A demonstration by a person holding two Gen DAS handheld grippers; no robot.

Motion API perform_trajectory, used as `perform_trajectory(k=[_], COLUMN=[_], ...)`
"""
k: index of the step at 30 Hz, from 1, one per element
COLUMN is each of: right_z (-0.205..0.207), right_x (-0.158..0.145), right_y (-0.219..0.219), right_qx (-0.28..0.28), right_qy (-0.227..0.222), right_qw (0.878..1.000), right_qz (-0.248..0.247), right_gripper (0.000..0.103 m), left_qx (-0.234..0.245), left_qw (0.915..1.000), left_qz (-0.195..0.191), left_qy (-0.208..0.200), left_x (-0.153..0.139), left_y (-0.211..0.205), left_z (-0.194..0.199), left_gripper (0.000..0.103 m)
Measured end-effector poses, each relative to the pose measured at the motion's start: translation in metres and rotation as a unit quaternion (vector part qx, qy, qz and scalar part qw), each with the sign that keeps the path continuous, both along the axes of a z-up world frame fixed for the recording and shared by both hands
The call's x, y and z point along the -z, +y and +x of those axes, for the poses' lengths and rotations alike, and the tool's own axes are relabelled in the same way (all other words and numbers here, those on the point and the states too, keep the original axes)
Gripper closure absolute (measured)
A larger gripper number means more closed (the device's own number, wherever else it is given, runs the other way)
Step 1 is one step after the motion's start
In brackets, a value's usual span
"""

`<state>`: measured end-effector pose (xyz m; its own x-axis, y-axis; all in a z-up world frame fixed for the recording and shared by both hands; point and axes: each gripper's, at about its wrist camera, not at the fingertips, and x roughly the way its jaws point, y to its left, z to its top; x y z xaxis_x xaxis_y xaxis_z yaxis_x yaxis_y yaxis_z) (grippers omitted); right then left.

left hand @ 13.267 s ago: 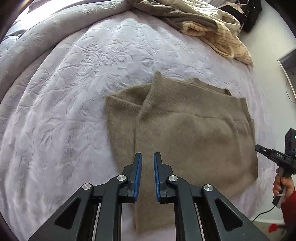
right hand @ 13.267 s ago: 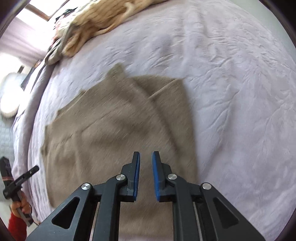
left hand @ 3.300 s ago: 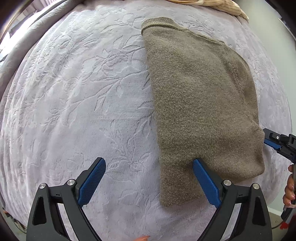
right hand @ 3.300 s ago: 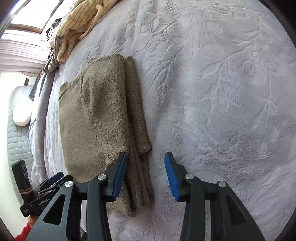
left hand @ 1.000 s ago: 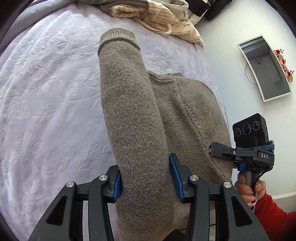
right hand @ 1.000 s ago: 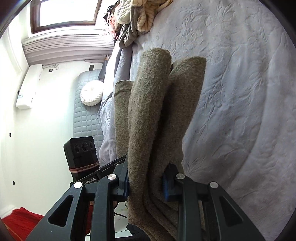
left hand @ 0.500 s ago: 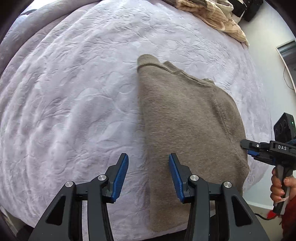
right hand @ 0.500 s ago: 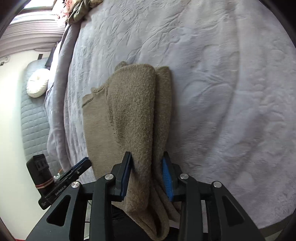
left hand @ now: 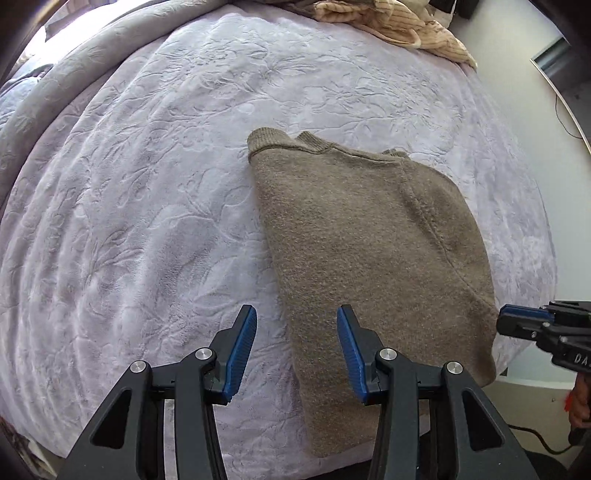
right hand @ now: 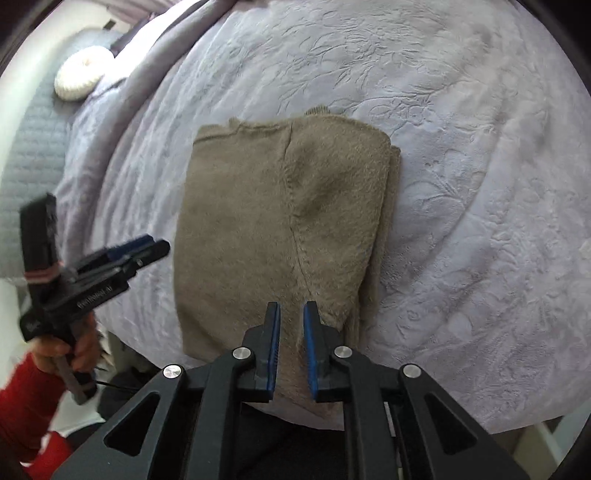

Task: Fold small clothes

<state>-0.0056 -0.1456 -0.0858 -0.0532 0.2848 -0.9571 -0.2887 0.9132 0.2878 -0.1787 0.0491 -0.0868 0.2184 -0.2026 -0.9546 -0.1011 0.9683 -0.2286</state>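
- Left wrist view: my left gripper point(left hand: 293, 350) hangs over the near edge of the bed point(left hand: 147, 203), jaws apart with nothing pressed between them. The sweater point(left hand: 369, 251) lies folded flat on the bedspread, its left fold edge running up between my jaws, its ribbed hem at the far end. I hold off it so the fold can settle undisturbed.
- Same view: my right gripper point(left hand: 517, 321) pokes in at the sweater's right edge, beside the cloth, not clamped on it. A heap of striped clothes point(left hand: 399, 22) waits at the far corner, well apart.
- Right wrist view: my right gripper point(right hand: 291, 343) sits above the sweater's point(right hand: 258, 221) near end, jaws narrowed to a slim gap after just closing further. I see no cloth pinched, only sweater below. The layers stack at the right edge. This piece looks done.
- Same view: my left gripper point(right hand: 122, 254) hovers left of the sweater, apart from it.
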Motion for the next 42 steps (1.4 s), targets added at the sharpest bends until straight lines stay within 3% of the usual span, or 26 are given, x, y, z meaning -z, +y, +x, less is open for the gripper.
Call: perform_trajectory(k=[1,2,6,7,9,10,13,14,17,20,26,29,33,36,39,42], right_z=[-0.004,-0.007,-0.001,0.004,0.015,0.020,0.026,0.025,0.017,0.014,0.011,0.012,0.022,0.028,0.027,0.023], right_x=[0.001,0.003,0.029,0.036,0.043,0.044,0.031,0.033,0.064,0.074,0.047,0.025,0.010,0.014,0.040,0.069], right_y=[0.000,-0.009,-0.036,-0.041,-0.047,-0.048,-0.037,-0.035,-0.041,-0.058,-0.080,-0.079,-0.053,-0.032,-0.018,-0.018], right_qx=[0.009,0.023,0.105,0.132,0.174,0.187,0.138,0.118,0.088,0.131,0.142,0.135,0.110,0.076,0.050,0.036], right_qy=[0.002,0.010,0.056,0.061,0.072,0.074,0.030,0.019,0.021,0.047,0.052,0.012,-0.023,-0.031,-0.016,0.002], right_qw=[1.000,1.000,0.991,0.986,0.974,0.970,0.987,0.992,0.996,0.990,0.988,0.991,0.993,0.997,0.998,0.998], right_qz=[0.000,0.009,0.060,0.080,0.128,0.139,0.078,0.050,-0.020,0.014,0.014,0.003,0.024,0.012,-0.024,-0.042], right_gripper=[0.074,0.058,0.054,0.055,0.089,0.089,0.091,0.091,0.091,0.090,0.087,0.088,0.089,0.089,0.089,0.093], left_qx=[-0.001,-0.003,-0.010,-0.011,-0.012,-0.011,-0.007,-0.005,0.017,0.024,-0.005,-0.018,-0.017,-0.004,-0.006,0.001], left_qw=[1.0000,1.0000,0.9999,0.9999,0.9999,0.9999,0.9992,0.9988,0.9969,0.9952,0.9985,0.9995,0.9996,0.9991,0.9977,0.9982], left_qz=[-0.003,-0.006,-0.003,0.000,0.007,0.013,0.035,0.045,0.077,0.094,0.054,0.024,-0.018,-0.041,-0.057,-0.038], left_qy=[0.000,0.001,0.011,0.010,0.004,-0.001,-0.017,-0.018,-0.001,0.010,0.013,-0.003,-0.015,-0.006,0.037,0.045], left_x=[0.000,0.000,0.006,0.006,0.002,0.000,-0.006,-0.004,0.021,0.030,0.014,-0.002,-0.010,0.000,0.030,0.047], left_y=[0.000,0.001,0.002,0.002,0.002,0.001,-0.002,-0.004,-0.016,-0.022,0.000,0.006,-0.003,-0.020,-0.033,-0.041], left_z=[-0.002,-0.003,-0.003,-0.001,0.002,0.004,0.007,0.008,0.006,0.001,-0.003,0.000,0.015,0.026,0.029,0.023], left_gripper=[0.056,0.056,0.056,0.056,0.056,0.056,0.056,0.051,0.045,0.045,0.045,0.045,0.045,0.045,0.045,0.045])
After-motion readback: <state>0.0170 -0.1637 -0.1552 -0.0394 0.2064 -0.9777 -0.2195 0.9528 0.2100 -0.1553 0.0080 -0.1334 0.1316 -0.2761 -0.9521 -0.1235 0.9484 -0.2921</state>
